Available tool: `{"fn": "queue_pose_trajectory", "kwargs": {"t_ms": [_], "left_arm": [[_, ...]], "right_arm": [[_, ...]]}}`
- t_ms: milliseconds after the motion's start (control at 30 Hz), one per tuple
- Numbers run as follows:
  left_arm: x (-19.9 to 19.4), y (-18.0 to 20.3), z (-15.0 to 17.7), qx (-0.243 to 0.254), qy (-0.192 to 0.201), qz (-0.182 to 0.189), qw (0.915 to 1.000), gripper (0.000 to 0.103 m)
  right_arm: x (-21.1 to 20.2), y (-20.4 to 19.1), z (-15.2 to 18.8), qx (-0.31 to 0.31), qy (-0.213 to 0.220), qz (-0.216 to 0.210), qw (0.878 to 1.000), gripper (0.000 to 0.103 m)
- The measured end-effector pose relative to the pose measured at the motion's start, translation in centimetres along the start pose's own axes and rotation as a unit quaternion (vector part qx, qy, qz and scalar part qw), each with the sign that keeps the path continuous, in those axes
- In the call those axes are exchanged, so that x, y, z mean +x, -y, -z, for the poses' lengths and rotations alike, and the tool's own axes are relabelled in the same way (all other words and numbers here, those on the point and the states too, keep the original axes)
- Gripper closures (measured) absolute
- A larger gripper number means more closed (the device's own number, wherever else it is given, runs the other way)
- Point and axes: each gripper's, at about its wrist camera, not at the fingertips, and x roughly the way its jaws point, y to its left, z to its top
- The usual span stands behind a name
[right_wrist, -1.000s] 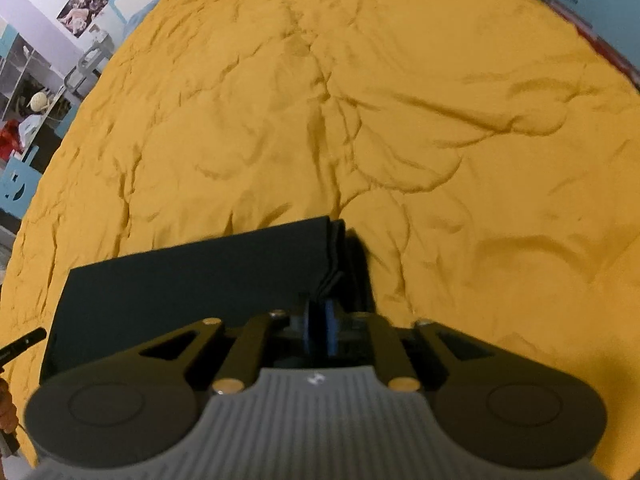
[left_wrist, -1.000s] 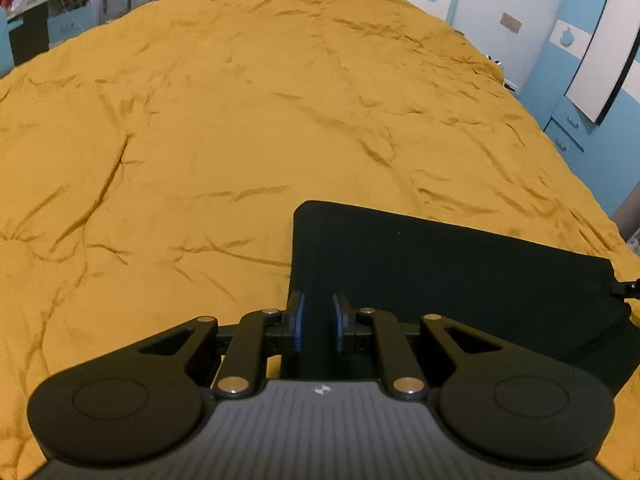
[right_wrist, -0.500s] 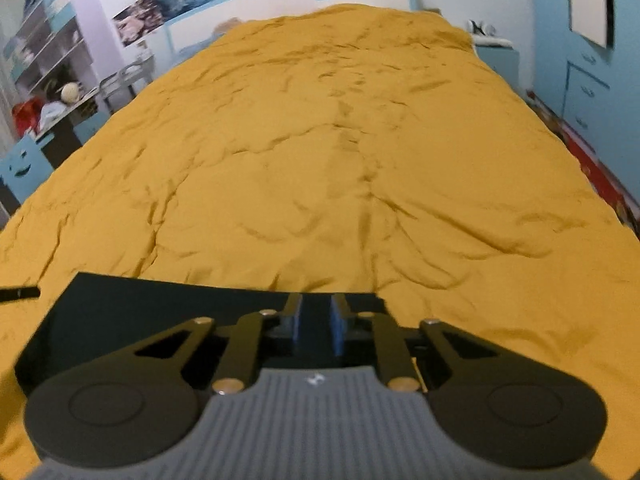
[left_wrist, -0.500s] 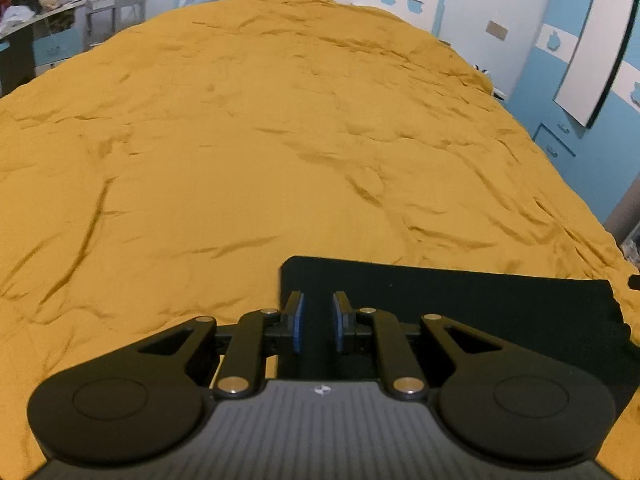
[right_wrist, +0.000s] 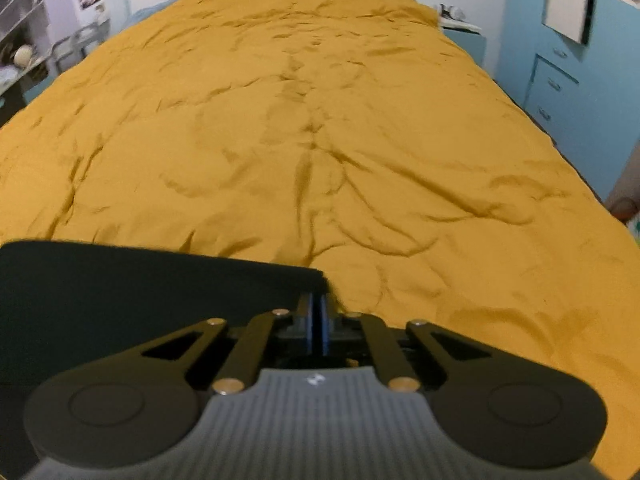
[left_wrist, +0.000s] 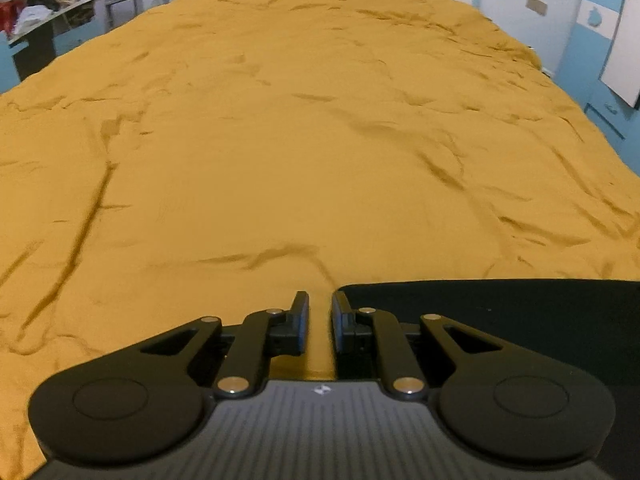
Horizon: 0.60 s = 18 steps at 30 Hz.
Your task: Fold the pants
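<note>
— Where are the pants (left_wrist: 500,312)?

— Folded flat and dark on the mustard bedspread (left_wrist: 280,140); at three o'clock of my left gripper (left_wrist: 320,314), at nine o'clock of my right gripper (right_wrist: 319,314)

— And the jaws?

— Left stands slightly apart, only bedspread showing between, the pants' corner just beside its right finger; right is pressed together at the pants' corner; whether cloth is pinched, I cannot tell

The room was dim and the pictures looked soft and blurry. The yellow blanket (left_wrist: 304,128) bent round at the edges. The black pants (right_wrist: 120,280) showed no detail.
</note>
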Motion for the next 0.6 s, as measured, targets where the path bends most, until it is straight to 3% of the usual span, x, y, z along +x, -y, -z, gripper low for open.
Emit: {"fn": "queue_pose_trajectory", "kwargs": {"t_ms": [100, 333, 433, 533, 600], "left_arm": [[-2.7, -0.2, 0.5, 0.015, 0.003, -0.004, 0.9999, 0.088], [-9.6, 0.3, 4.6, 0.052, -0.004, 0.045, 0.9976, 0.088], [-10.7, 1.2, 7.0, 0.065, -0.026, 0.046, 0.9964, 0.088], [-10.9, 1.4, 9.7, 0.087, -0.046, 0.024, 0.9949, 0.088], [-11.4, 0.9, 10.8, 0.070, -0.047, 0.028, 0.9961, 0.088]], "right_arm": [[-2.7, -0.7, 0.4, -0.010, 0.023, -0.003, 1.000, 0.103], [-6.9, -4.1, 3.7, -0.039, 0.026, -0.042, 0.998, 0.102], [-7.1, -5.1, 5.6, -0.051, 0.018, -0.032, 0.998, 0.101], [-6.9, -4.9, 7.6, -0.034, 0.012, -0.028, 0.999, 0.101], [-7.2, -4.8, 8.5, -0.028, 0.018, -0.027, 0.999, 0.101]]}}
